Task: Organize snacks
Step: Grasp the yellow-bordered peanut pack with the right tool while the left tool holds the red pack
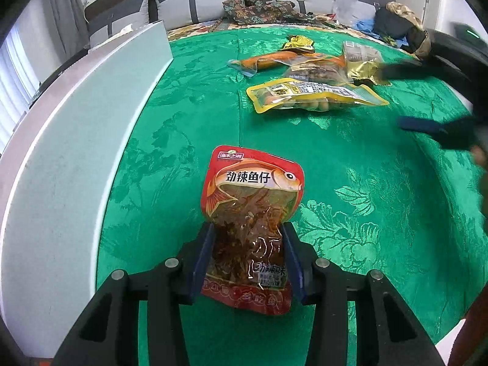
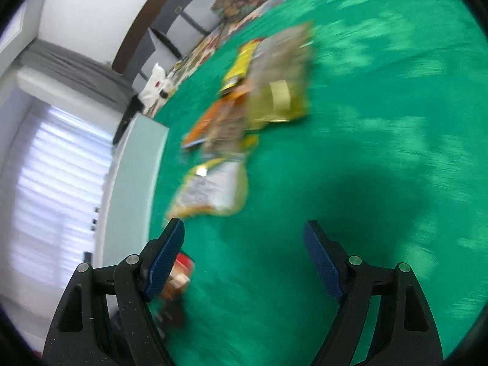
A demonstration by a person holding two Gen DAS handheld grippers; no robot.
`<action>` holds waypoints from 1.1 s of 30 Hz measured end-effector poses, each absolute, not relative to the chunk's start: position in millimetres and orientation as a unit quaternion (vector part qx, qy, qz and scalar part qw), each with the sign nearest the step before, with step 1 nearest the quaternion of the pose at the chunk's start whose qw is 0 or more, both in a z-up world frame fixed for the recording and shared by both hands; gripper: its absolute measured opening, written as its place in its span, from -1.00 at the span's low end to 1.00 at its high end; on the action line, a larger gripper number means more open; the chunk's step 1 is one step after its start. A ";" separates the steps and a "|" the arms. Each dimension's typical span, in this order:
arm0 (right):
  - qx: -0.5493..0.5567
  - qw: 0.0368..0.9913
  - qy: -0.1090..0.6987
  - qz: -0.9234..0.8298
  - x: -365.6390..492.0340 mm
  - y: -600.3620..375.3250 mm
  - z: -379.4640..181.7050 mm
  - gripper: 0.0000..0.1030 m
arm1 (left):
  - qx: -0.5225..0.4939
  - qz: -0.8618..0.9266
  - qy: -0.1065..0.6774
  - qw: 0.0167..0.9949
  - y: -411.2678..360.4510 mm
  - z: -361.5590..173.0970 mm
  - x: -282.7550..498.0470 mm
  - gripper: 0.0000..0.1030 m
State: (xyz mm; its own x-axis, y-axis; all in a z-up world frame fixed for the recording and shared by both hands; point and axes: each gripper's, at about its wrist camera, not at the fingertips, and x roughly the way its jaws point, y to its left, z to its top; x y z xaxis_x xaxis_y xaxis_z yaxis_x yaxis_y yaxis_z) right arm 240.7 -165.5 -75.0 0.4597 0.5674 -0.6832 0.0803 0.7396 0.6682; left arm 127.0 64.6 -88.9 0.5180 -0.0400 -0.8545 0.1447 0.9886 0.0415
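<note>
A red fish-snack packet (image 1: 253,213) with a clear window sits pinched between the blue pads of my left gripper (image 1: 248,228), which is shut on its lower half above the green tablecloth (image 1: 350,158). Farther back lie a yellow packet (image 1: 311,94), an orange packet (image 1: 268,61) and gold packets (image 1: 363,64). In the blurred right wrist view my right gripper (image 2: 244,228) is open over bare green cloth, with the yellow packet (image 2: 213,192) just beyond its left finger. The red packet (image 2: 180,277) shows behind that finger. My right gripper (image 1: 396,97) also appears blurred at the right of the left wrist view.
A long pale box (image 1: 76,140) with a white rim runs along the left side of the cloth. Behind the table are a grey sofa (image 1: 195,0), patterned fabric (image 1: 259,6) and plastic bags (image 1: 350,6). A window with blinds (image 2: 61,177) is at the left.
</note>
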 end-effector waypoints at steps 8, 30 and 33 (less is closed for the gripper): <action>0.355 0.759 0.529 0.135 275.5 -131.8 -96.6 -0.75 | 0.050 -0.054 0.482 0.873 64.7 -89.3 124.5 -0.13; -0.068 0.822 0.524 0.210 130.9 -137.2 -19.3 0.39 | -0.014 -0.059 0.473 0.879 83.0 -85.1 115.4 -0.13; -0.081 0.801 0.554 0.211 166.9 -113.1 -40.5 0.39 | -0.014 -0.062 0.471 0.880 84.8 -85.7 112.6 -0.13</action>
State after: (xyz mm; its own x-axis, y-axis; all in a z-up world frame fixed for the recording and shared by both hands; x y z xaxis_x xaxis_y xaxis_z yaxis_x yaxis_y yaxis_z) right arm 166.9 -113.1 -40.5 0.2968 0.2491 -0.9219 -0.4279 0.8977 0.1049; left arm 112.6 84.8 -85.7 0.5490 -0.1222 -0.8268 0.0958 0.9919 -0.0830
